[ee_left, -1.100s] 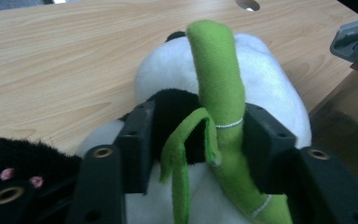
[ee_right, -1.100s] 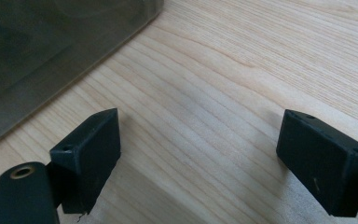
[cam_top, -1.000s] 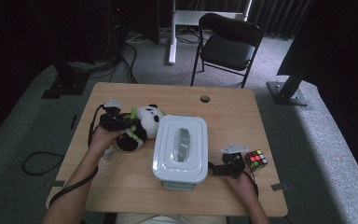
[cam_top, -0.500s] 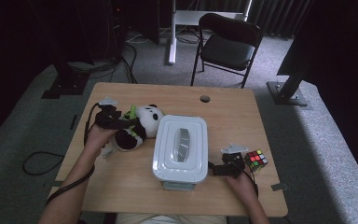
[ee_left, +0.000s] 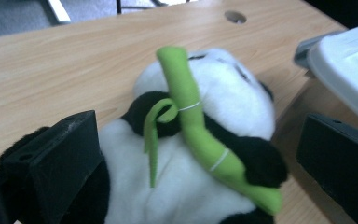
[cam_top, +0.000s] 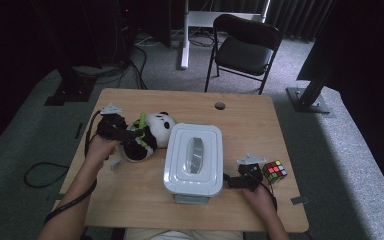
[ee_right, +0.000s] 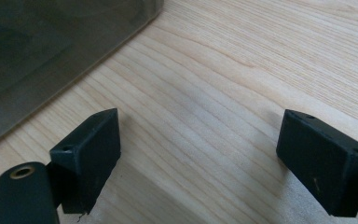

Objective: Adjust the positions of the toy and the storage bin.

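The left hand-held gripper has just opened wide around the toy panda, releasing it on the table.

The panda toy was black and white, with black ears and black arms, and it carried a bright green bamboo stalk that had thin white rings around it and one curled green leaf. The table was of light wood with a fine grain pattern. The storage box had a white lid (its wall looked dark grey and half clear in the right gripper view). The puzzle cube showed red, green, yellow and orange squares on a black frame. Both the left gripper and the right gripper had matt black jaws. The chair was black.
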`<state>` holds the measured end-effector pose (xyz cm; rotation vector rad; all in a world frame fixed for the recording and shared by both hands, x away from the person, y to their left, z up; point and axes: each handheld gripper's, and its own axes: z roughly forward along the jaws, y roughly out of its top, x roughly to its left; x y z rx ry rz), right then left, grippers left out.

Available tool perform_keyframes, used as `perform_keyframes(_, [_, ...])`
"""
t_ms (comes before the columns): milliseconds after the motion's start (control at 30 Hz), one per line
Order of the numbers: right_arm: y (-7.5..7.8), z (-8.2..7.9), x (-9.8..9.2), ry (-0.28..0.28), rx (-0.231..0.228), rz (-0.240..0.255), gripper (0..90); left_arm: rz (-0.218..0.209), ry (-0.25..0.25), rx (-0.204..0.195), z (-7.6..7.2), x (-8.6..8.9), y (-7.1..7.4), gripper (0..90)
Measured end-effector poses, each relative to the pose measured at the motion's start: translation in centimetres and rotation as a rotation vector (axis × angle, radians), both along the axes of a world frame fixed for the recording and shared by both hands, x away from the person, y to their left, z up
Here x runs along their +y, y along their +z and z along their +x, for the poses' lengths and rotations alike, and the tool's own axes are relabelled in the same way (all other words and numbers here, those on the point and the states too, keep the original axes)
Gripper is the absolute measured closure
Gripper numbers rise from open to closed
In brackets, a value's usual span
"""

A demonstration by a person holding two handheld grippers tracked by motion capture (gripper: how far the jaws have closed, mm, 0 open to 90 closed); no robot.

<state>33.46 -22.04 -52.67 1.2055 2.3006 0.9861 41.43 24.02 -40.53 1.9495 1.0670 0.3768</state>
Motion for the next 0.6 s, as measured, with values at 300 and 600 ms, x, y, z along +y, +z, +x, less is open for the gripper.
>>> perform_keyframes(300, [0.0,0.0,0.0,0.001,-0.001,0.0,13.2,0.04,-0.059,-0.047,-2.5,-1.2,1.0,0.4])
perform_keyframes(600, [0.0,0.0,0.0,0.002,-0.003,-0.001,13.2,0.054,-0.109,-0.057,-4.9,-2.3,0.7,0.5])
